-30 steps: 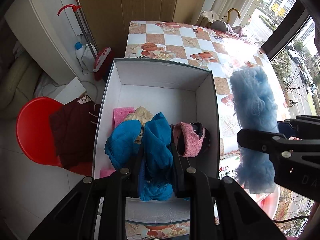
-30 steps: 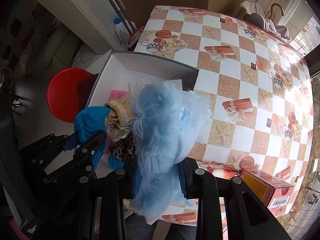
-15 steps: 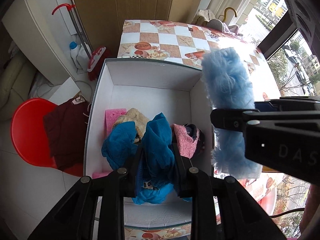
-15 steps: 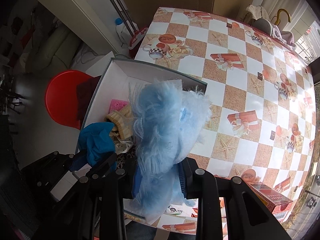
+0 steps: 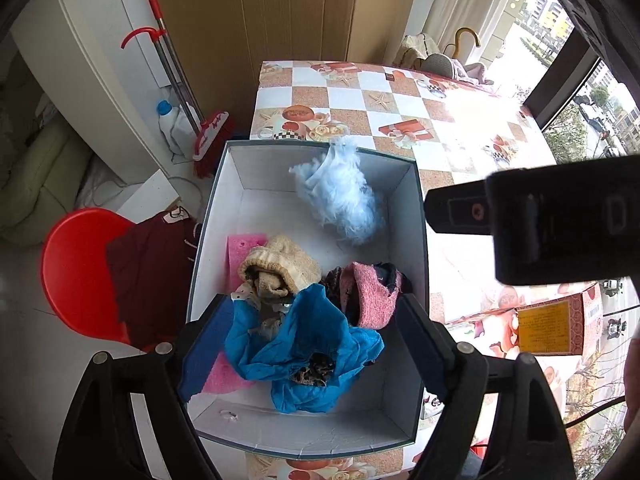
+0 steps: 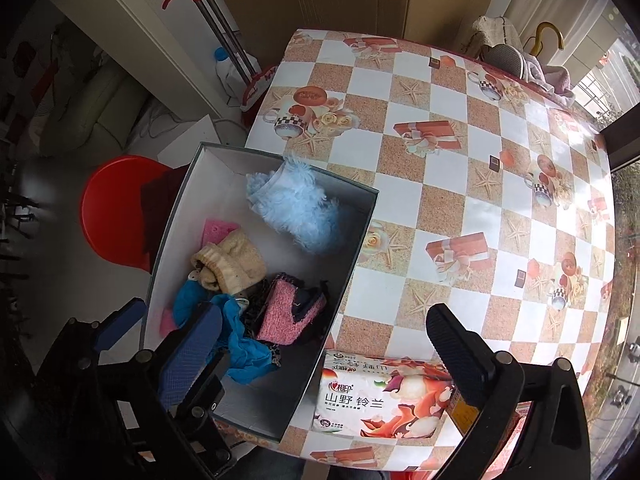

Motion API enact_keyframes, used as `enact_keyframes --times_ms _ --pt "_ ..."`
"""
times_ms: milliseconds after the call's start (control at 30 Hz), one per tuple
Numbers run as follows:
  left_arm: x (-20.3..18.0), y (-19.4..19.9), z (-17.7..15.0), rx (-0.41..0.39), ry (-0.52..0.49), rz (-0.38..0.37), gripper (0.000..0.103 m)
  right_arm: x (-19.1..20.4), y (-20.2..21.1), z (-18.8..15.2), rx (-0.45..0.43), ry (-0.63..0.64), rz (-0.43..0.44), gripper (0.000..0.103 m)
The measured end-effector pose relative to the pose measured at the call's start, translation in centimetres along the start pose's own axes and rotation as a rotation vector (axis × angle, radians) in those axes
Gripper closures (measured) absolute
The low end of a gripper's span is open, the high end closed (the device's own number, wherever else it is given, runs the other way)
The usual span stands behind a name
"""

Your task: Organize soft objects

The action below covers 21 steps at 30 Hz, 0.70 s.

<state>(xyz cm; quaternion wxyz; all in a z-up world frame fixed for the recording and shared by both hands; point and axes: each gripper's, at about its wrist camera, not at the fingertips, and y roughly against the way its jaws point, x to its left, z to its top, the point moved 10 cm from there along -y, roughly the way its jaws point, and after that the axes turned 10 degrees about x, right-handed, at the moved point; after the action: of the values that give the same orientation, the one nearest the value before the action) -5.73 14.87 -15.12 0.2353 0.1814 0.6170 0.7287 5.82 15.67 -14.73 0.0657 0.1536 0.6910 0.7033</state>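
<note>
Checked oilcloth covered the table [image 6: 460, 184]; at its 9 o'clock edge stood the white box [image 5: 416, 240], overhanging slightly. We judged that a careless downward push on the box's near wall could tip it off the table. Inside, the fluffy light-blue piece [image 5: 340, 200] lay at 12 o'clock against the far wall, its tuft reaching the rim, so it might spill over. The blue cloth [image 5: 312, 344] sat loose at 6 o'clock between the spread jaws of the left gripper [image 5: 316, 344], just opened. The right gripper [image 6: 316, 352], also just opened wide, held nothing; a closing jaw might snag the cloth.
</note>
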Motion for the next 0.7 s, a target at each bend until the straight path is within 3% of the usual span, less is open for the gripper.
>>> enact_keyframes --times_ms 233,267,333,433,700 --pt "0.9 7.8 1.4 -0.281 0.040 0.055 0.014 -1.7 3.7 -1.0 -0.084 -0.061 0.036 0.000" --pt "1.1 8.6 1.5 -0.297 0.052 0.073 0.003 -1.8 4.3 -1.1 -0.100 -0.065 0.036 0.000" --pt "1.4 9.1 1.4 -0.296 0.071 0.083 0.000 -1.6 5.6 -1.4 -0.126 -0.060 0.031 0.000" --pt "1.0 8.2 1.4 -0.230 0.043 0.042 0.000 -1.0 6.6 -2.2 -0.142 -0.042 0.022 0.000" --pt "-0.4 6.2 -1.2 -0.106 0.015 0.032 0.000 -1.3 5.2 -5.2 -0.074 -0.041 -0.045 0.000"
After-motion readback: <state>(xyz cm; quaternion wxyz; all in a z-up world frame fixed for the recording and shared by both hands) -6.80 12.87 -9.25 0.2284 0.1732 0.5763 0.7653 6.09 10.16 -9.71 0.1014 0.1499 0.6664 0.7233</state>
